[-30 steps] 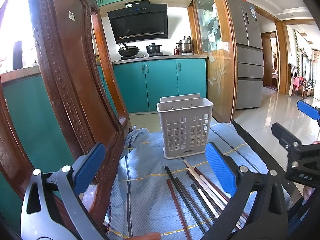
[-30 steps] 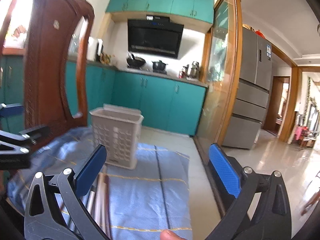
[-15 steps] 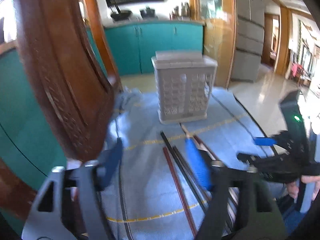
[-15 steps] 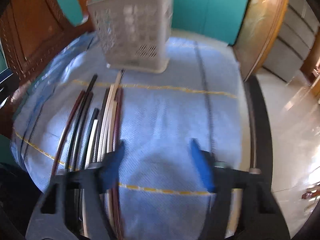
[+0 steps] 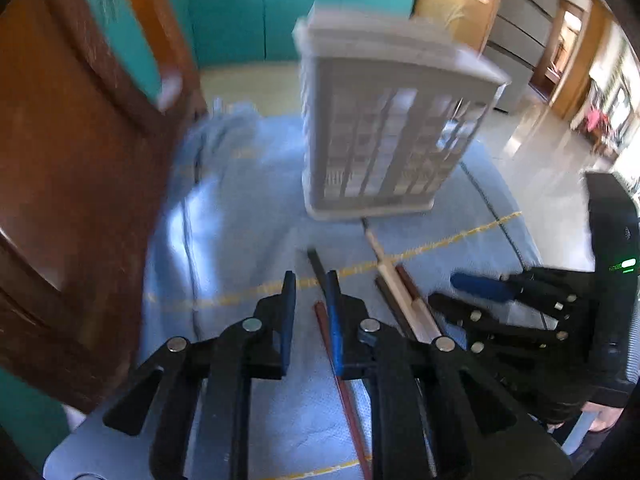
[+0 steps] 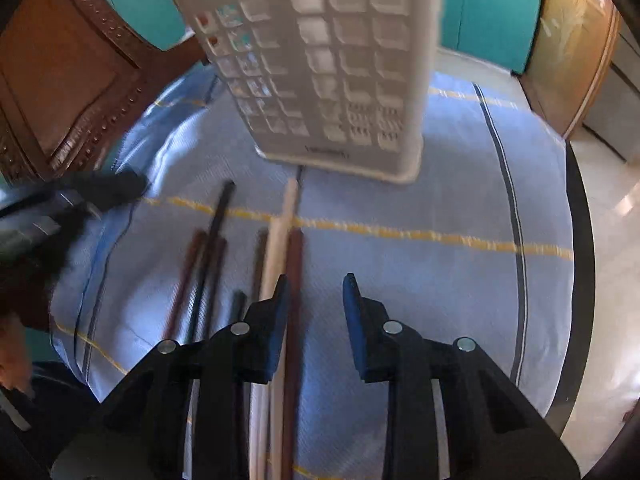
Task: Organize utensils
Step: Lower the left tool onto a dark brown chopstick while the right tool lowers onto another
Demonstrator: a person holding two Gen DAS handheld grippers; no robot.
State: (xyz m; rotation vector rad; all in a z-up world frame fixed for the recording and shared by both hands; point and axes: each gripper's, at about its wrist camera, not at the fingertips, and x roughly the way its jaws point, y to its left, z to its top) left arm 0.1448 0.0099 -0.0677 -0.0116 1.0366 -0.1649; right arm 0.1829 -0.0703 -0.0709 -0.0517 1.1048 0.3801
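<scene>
Chopsticks [image 6: 276, 248]: lie flat on the cloth [image 5: 240, 240] in a loose row, side by side and roughly parallel. Long axes run from the near edge away toward the basket [image 5: 384, 128], tips pointing at its foot. Pale stick [image 6: 286, 208] reaches farthest, its tip just beside the basket's base; the dark and reddish ones stop short of it.

Basket: stands upright on the far part of the cloth, open top up, perforated wall facing the cameras, blurred in both views.

Left gripper [image 5: 311, 312]: tilts steeply down over the near ends of the row, at its left side. Has just been closing — only a narrow gap remains between the blue pads. Leftmost stick [image 5: 348, 400] shows in that gap, close along the right-hand pad, running lengthwise with the fingers; not pinched as far as can be seen, so grips nothing.

Right gripper [image 6: 314, 300]: also tilts steeply down, at the row's right side. Has just been closing too, yet stands wider than the left. Rightmost stick [image 6: 296, 264] passes between the pads, hard by the left-hand one; pads not pressing on it — nothing held.

Chair [image 5: 80, 160]: carved wood, at the cloth's left edge.
</scene>
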